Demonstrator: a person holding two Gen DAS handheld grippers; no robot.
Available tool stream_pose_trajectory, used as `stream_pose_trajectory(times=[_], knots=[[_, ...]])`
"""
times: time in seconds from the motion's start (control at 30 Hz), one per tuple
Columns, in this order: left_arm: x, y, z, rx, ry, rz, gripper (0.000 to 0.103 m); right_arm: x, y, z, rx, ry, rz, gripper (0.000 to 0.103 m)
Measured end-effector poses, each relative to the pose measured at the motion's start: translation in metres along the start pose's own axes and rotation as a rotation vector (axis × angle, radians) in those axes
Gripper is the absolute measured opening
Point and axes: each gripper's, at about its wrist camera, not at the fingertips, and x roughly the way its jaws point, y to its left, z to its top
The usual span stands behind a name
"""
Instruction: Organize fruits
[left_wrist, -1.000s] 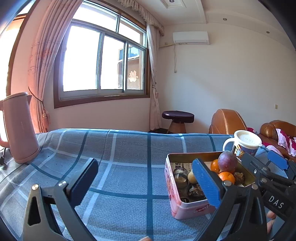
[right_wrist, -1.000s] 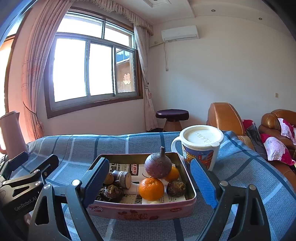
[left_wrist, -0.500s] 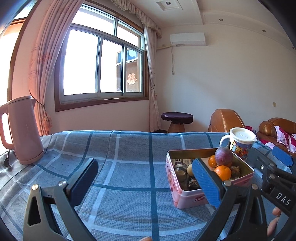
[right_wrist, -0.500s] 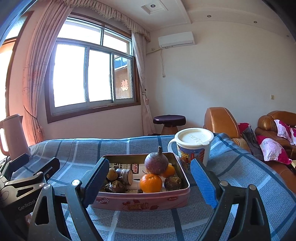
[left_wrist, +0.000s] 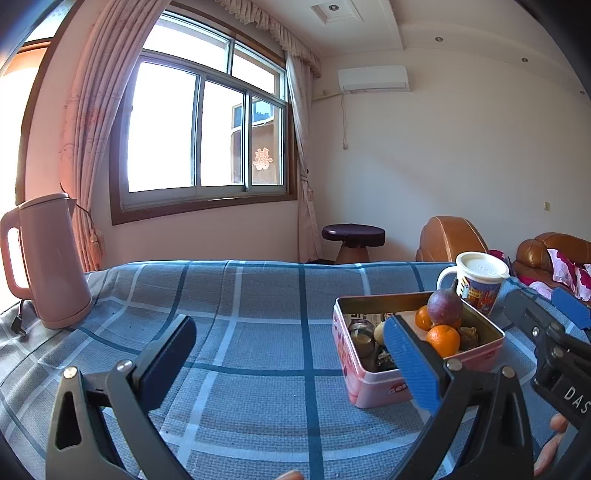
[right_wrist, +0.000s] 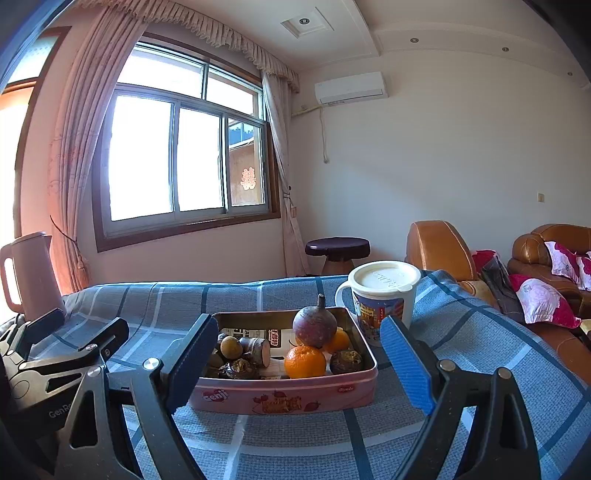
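A pink tin box (right_wrist: 288, 397) stands on the blue checked cloth and holds a purple fruit with a stem (right_wrist: 315, 326), two oranges (right_wrist: 304, 362), a small yellow-brown fruit (right_wrist: 231, 346) and several dark, wrinkled pieces. My right gripper (right_wrist: 295, 363) is open and empty, held just in front of the box. My left gripper (left_wrist: 286, 363) is open and empty, left of the box (left_wrist: 373, 386), over bare cloth. The purple fruit (left_wrist: 444, 307) and an orange (left_wrist: 442, 339) show there too.
A lidded printed mug (right_wrist: 382, 295) stands right behind the box. A pink kettle (left_wrist: 48, 262) stands at the table's far left. Beyond the table are a stool (right_wrist: 338, 253) and brown sofas (right_wrist: 439, 247).
Both grippers have drawn back from the box and tilted up. The box looks smaller and farther in both views. Both stay open.
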Motion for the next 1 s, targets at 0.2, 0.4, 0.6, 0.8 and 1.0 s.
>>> stream_pose_trajectory(times=[0.2,0.4,0.6,0.8,1.0], knots=[[0.0003,-0.0007,-0.0004,0.003,0.002,0.001,0.103,0.0001,0.0001,-0.0004,0.003,0.005,-0.005,0.091],[0.0007,-0.0001,-0.0008,0.002,0.003,0.007,0.103,-0.0007,0.0002,-0.0005,0.001,0.005,-0.005,0.091],[0.0017,0.0002,-0.0010,0.006,0.006,0.015,0.103,-0.0018,0.0001,0.0000,0.002,0.005,-0.006,0.091],[0.0014,0.0004,-0.0008,0.009,0.007,0.020,0.103,-0.0018,-0.0002,0.0006,0.003,0.006,-0.006,0.091],[0.0011,0.0010,-0.0007,0.010,0.010,0.025,0.103,-0.0017,-0.0009,0.0007,0.004,0.008,-0.006,0.091]])
